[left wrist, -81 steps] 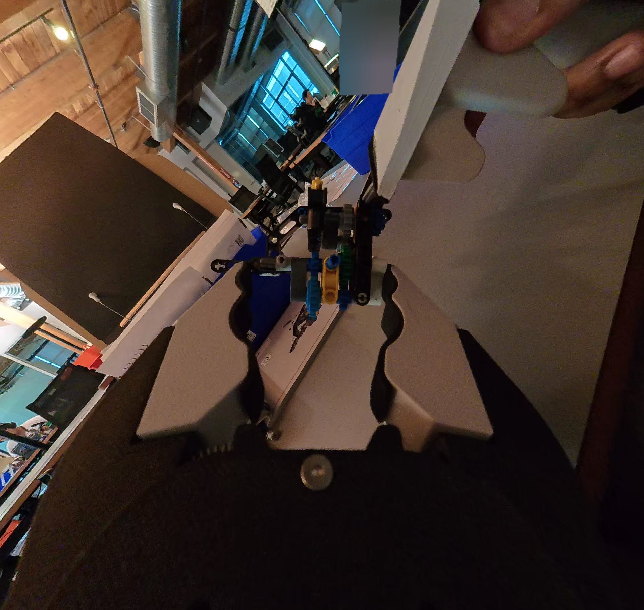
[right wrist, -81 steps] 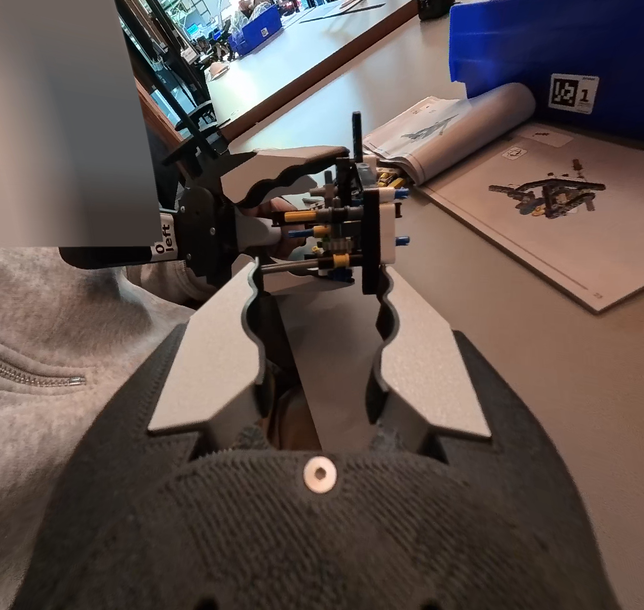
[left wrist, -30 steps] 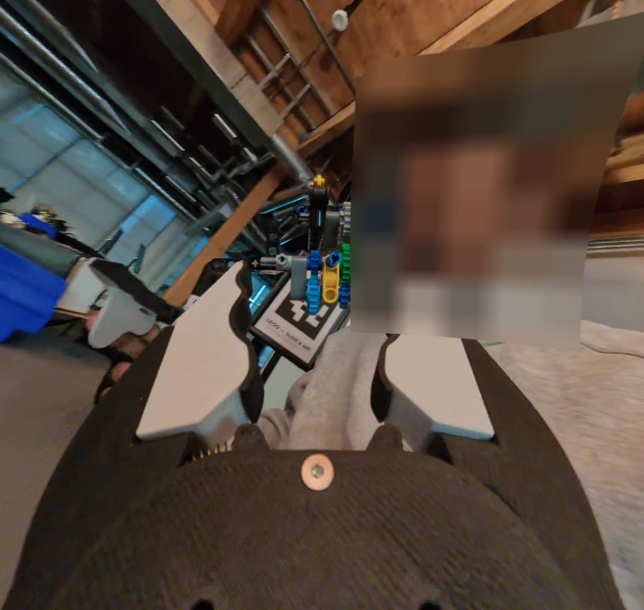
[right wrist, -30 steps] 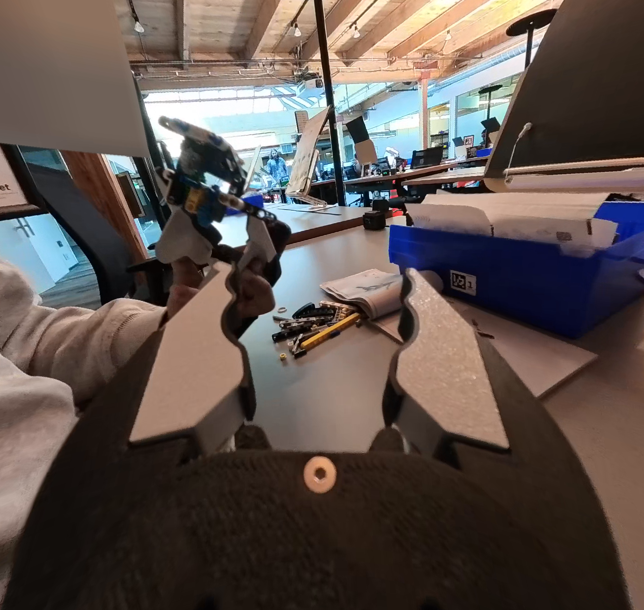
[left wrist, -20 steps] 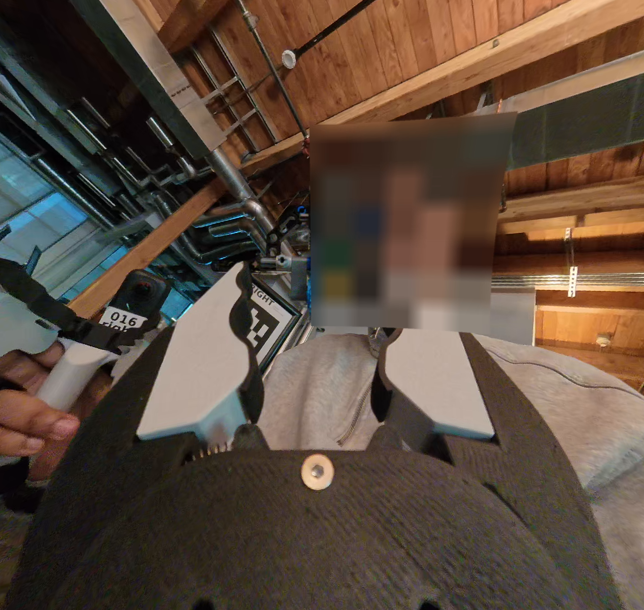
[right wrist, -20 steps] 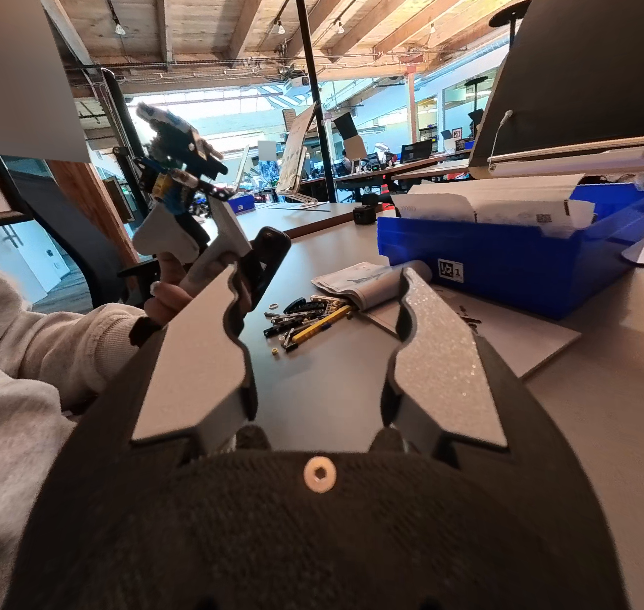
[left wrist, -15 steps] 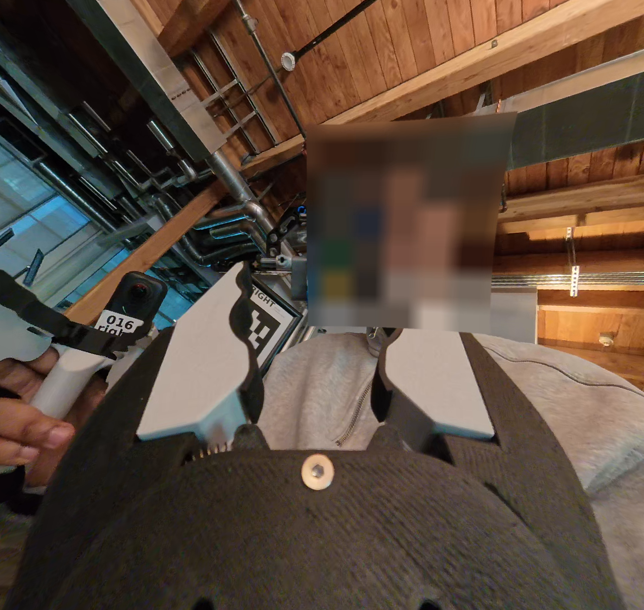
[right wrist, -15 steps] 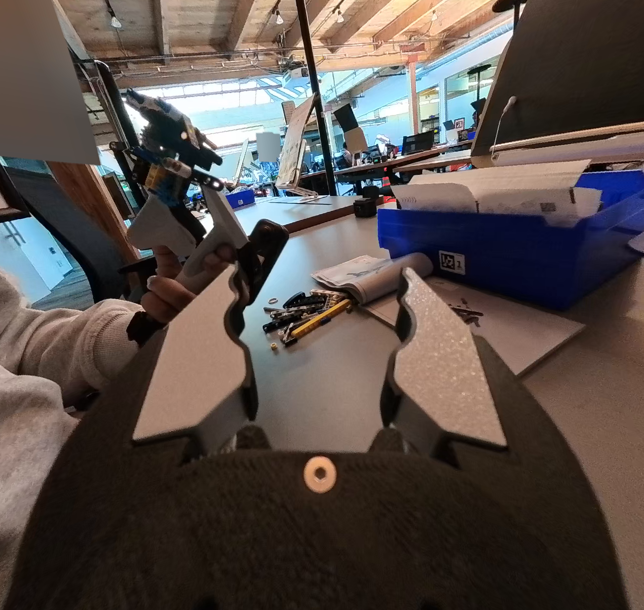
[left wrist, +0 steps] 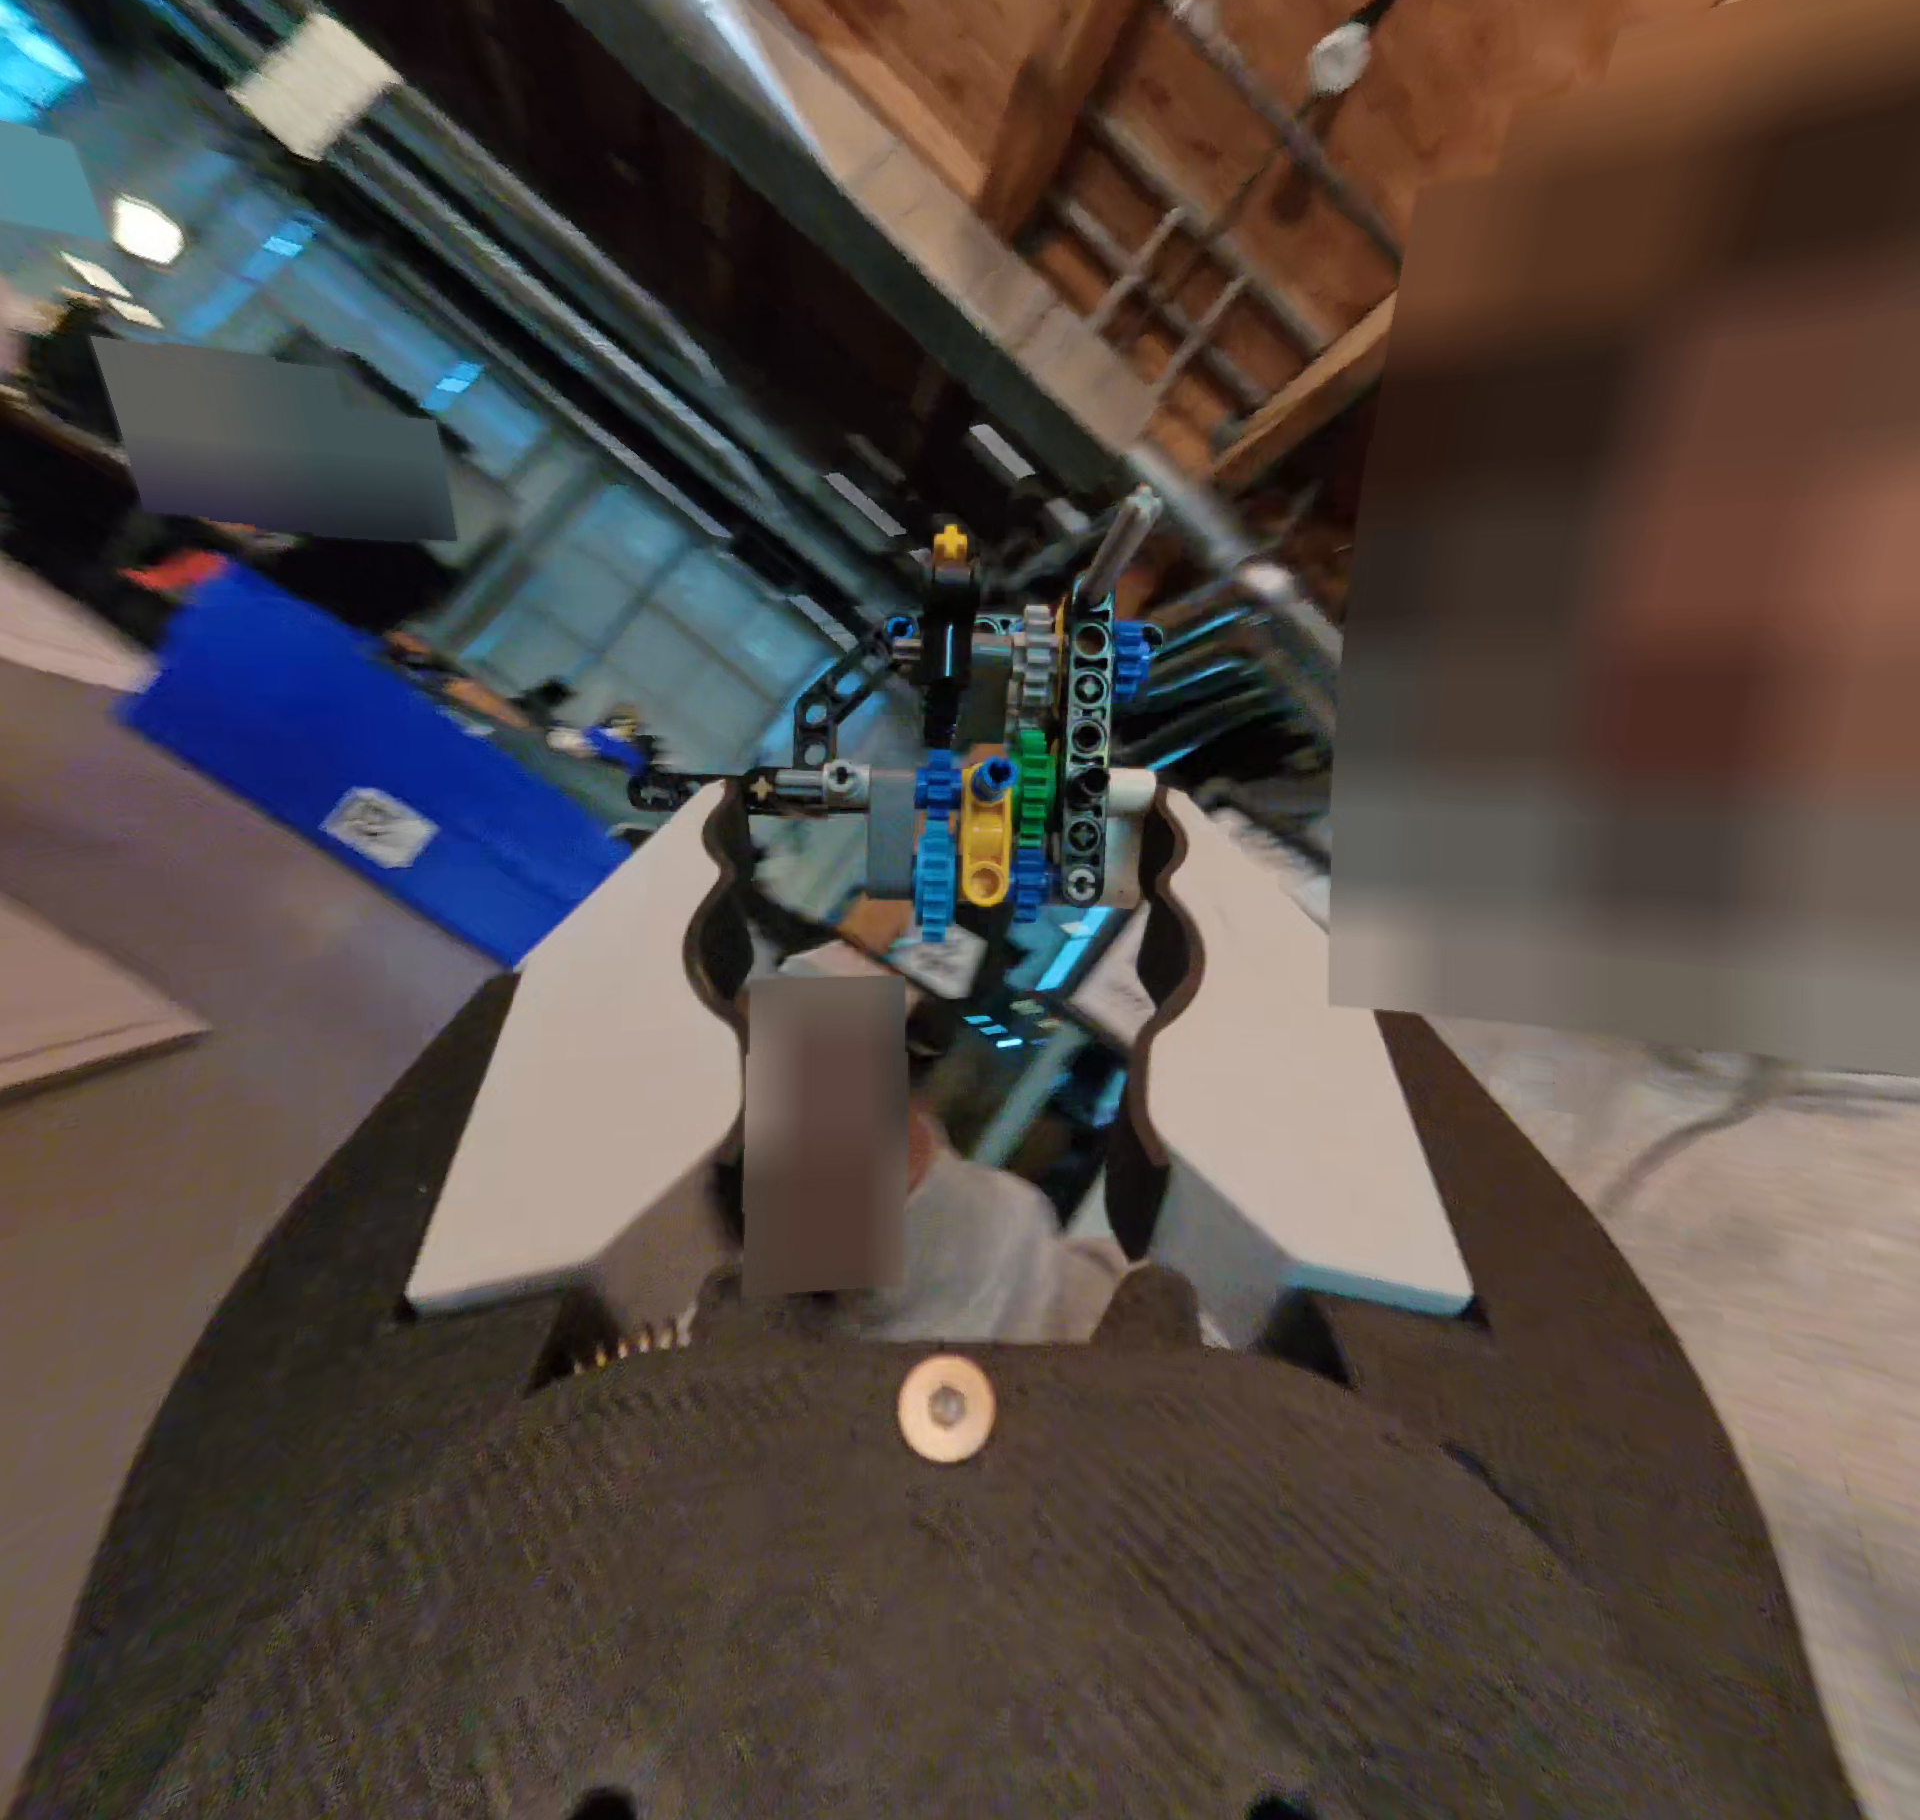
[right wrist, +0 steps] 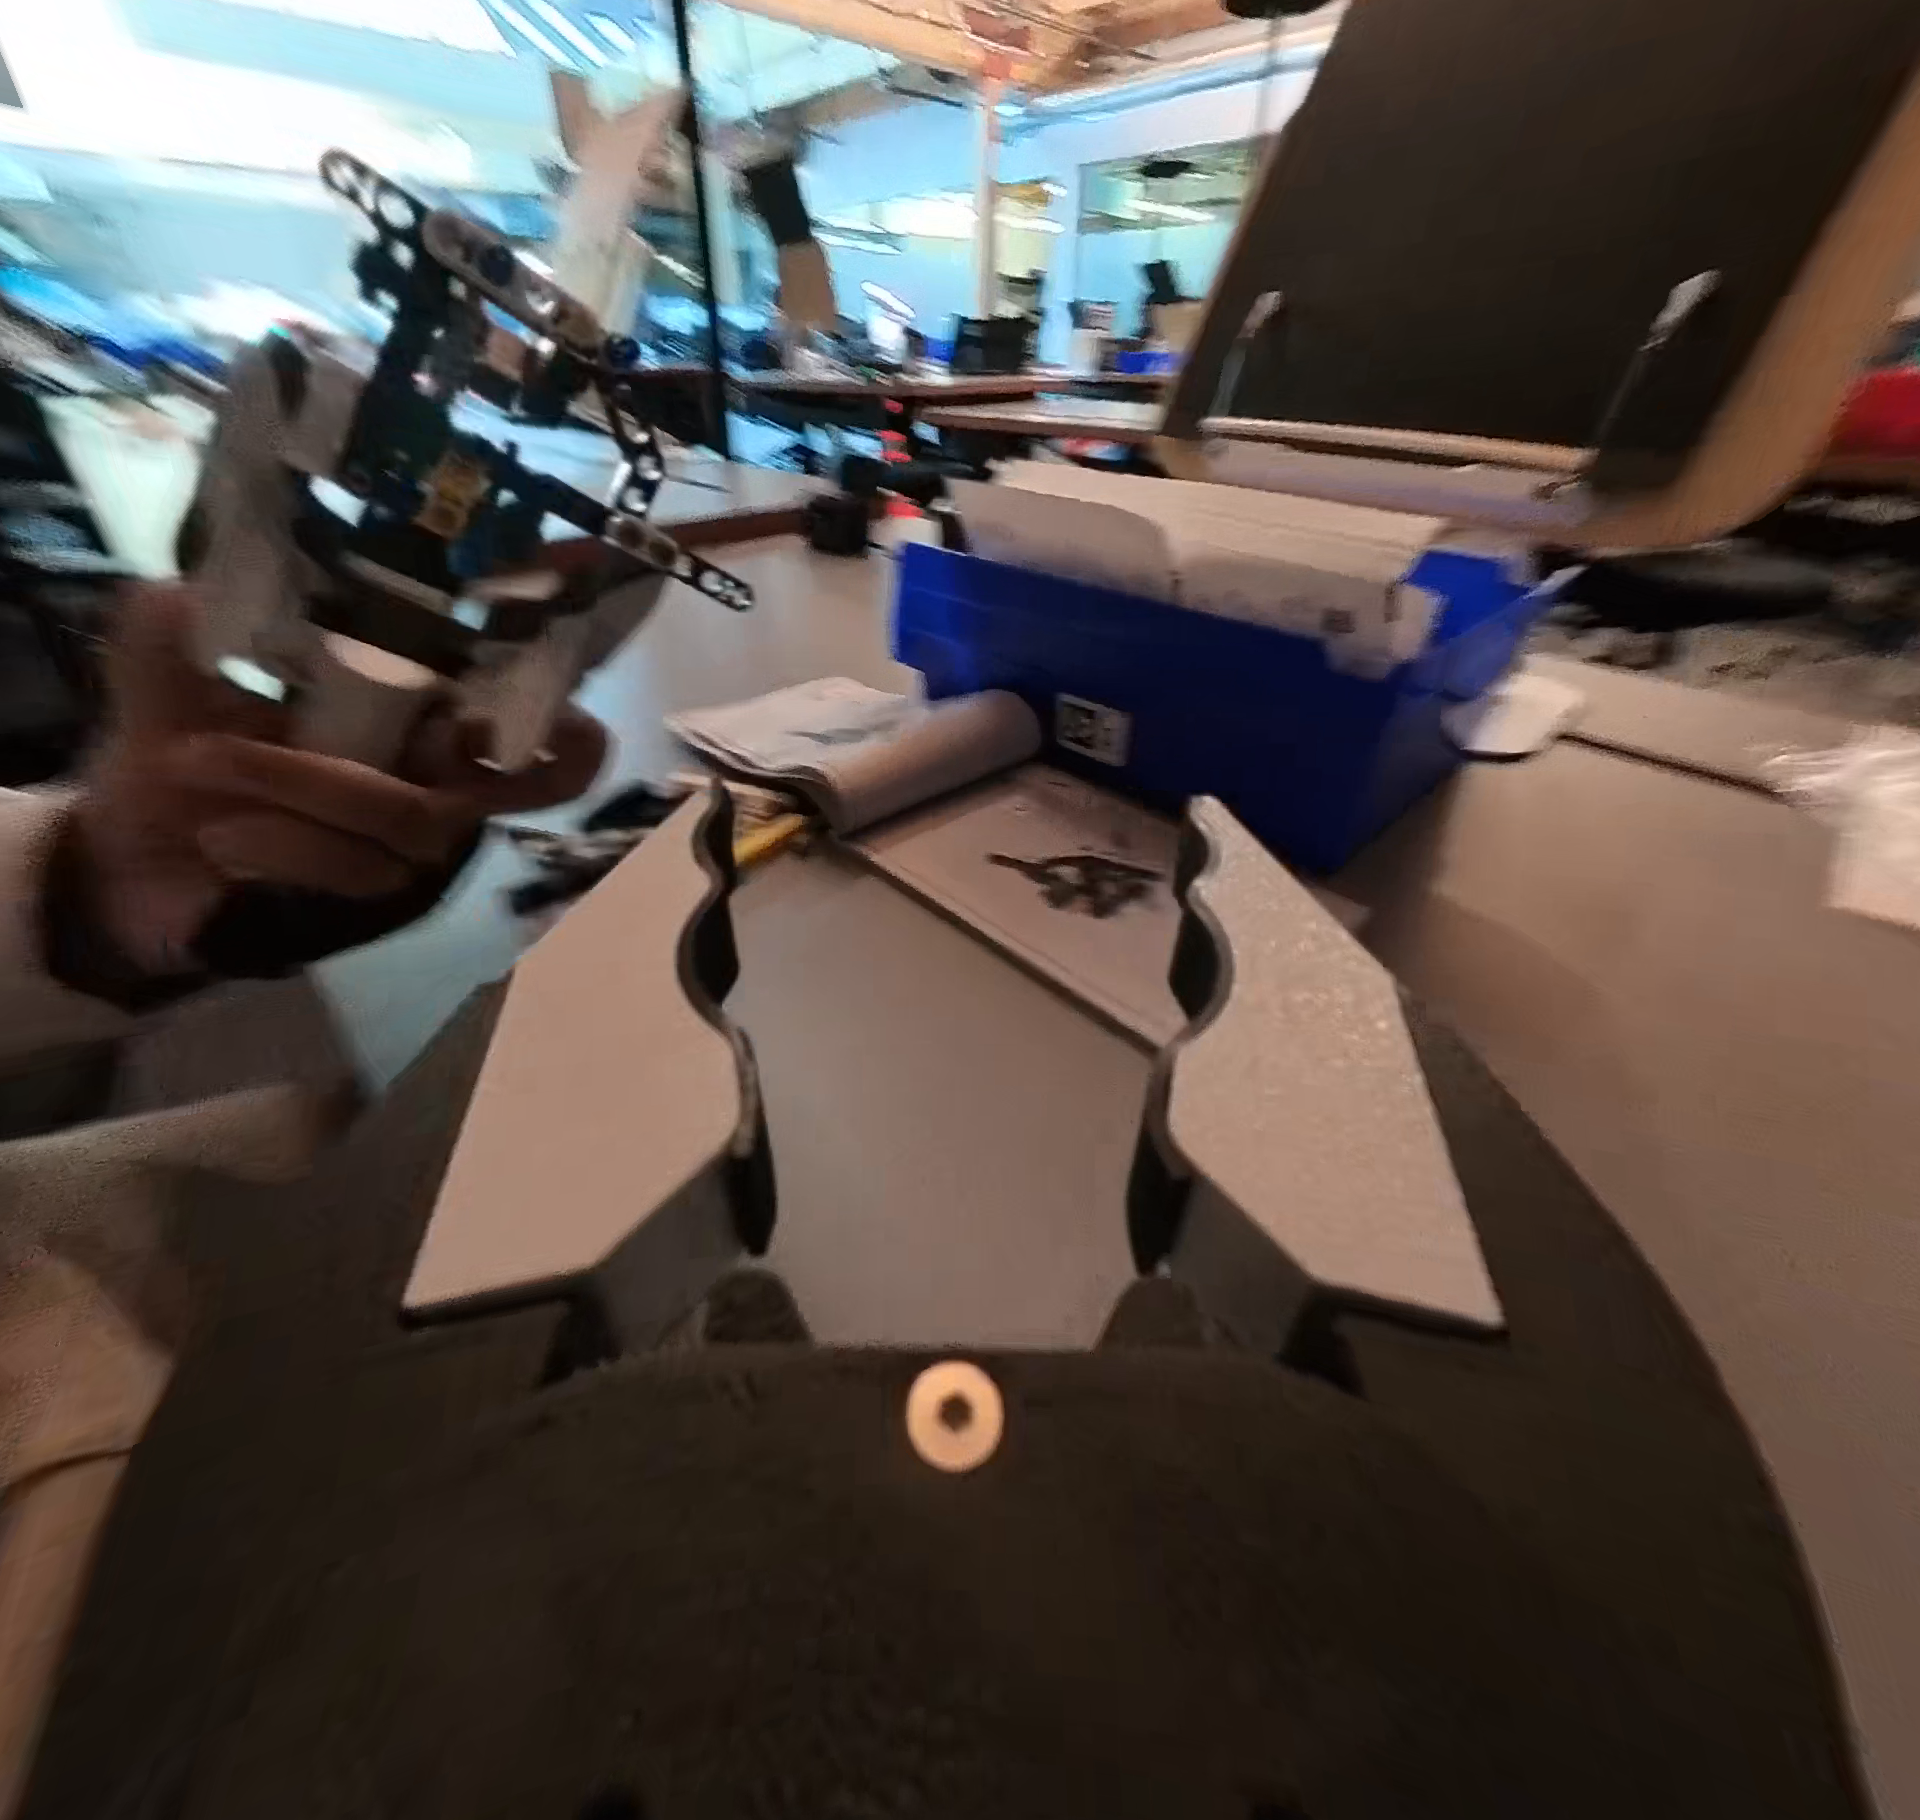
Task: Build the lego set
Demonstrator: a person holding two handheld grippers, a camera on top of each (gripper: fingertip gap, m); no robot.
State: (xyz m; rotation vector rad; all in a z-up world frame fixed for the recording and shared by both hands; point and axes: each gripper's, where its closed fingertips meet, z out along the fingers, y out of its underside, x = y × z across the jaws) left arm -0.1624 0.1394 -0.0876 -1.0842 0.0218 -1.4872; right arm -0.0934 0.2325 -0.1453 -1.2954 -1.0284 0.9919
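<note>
My left gripper (left wrist: 940, 814) is shut on the lego assembly (left wrist: 987, 762), a cluster of black beams, blue and green gears and a yellow connector, held up in the air. The same assembly (right wrist: 468, 451) shows blurred at the upper left of the right wrist view, in the left gripper held by a hand (right wrist: 260, 814). My right gripper (right wrist: 951, 825) is open and empty above the grey table (right wrist: 935, 1043). Loose lego parts (right wrist: 592, 835) lie on the table by an open instruction booklet (right wrist: 883, 752).
A blue bin (right wrist: 1174, 669) with white paper in it stands behind the booklet; it also shows in the left wrist view (left wrist: 343, 762). A dark board (right wrist: 1558, 212) leans at the back right. More desks stand far behind.
The left gripper has swung with the assembly from facing the person's body toward the table and blue bin. The right gripper has tilted down and moved toward the booklet. Both views are blurred by motion.
</note>
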